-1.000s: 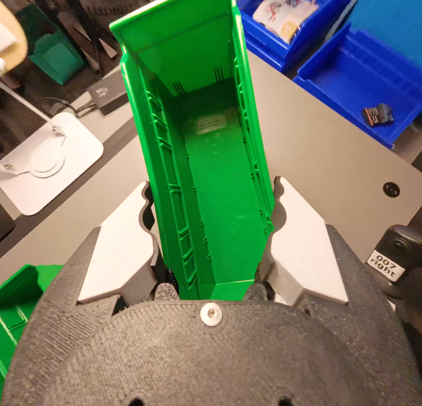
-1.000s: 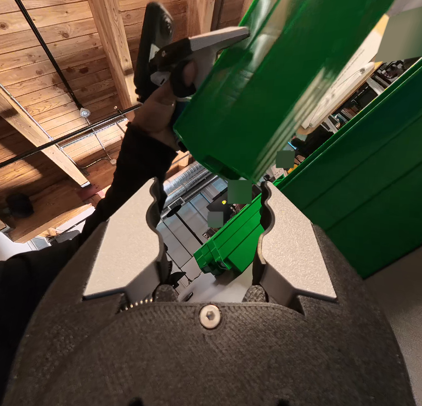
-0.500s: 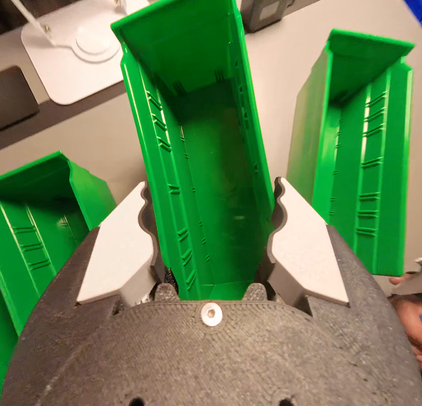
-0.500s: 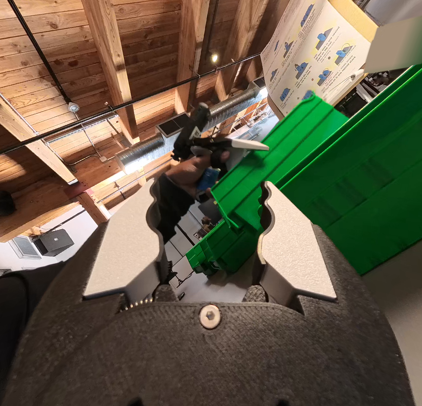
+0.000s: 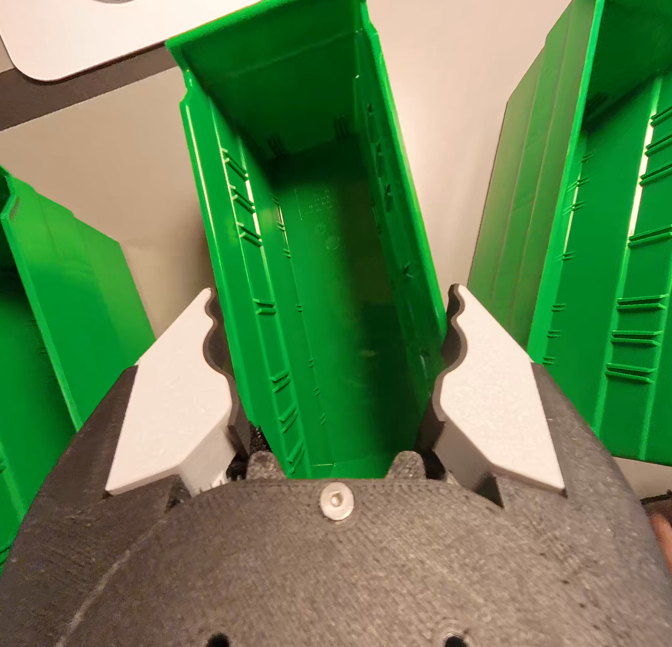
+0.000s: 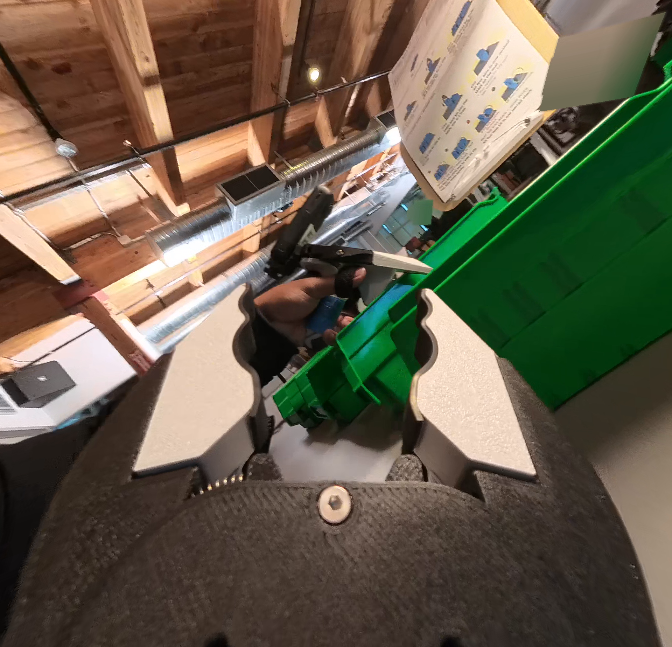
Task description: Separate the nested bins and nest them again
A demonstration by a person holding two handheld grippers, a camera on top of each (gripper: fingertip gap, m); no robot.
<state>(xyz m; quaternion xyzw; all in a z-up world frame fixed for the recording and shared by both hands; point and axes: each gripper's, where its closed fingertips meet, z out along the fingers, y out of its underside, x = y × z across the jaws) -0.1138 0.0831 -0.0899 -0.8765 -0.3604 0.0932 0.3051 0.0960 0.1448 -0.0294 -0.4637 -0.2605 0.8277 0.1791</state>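
Observation:
In the left wrist view a long green bin stands on the beige table, open side up, between the fingers of my left gripper. The fingers are spread and the pads do not press its walls. Two more green bins flank it, one on the left and one on the right. My right gripper is open and empty, low by the table and tilted up towards the ceiling. The right wrist view shows the left gripper, held by a hand, over the rim of the middle bin, with a large green bin close on the right.
A white flat base lies at the back left of the table beyond a dark strip. Wooden beams and a metal duct fill the right wrist view. A printed cardboard sheet hangs at upper right.
My left gripper carried the green bin down between the two other bins, then its fingers spread wider and let go of its walls. The right gripper stayed open and nearly still.

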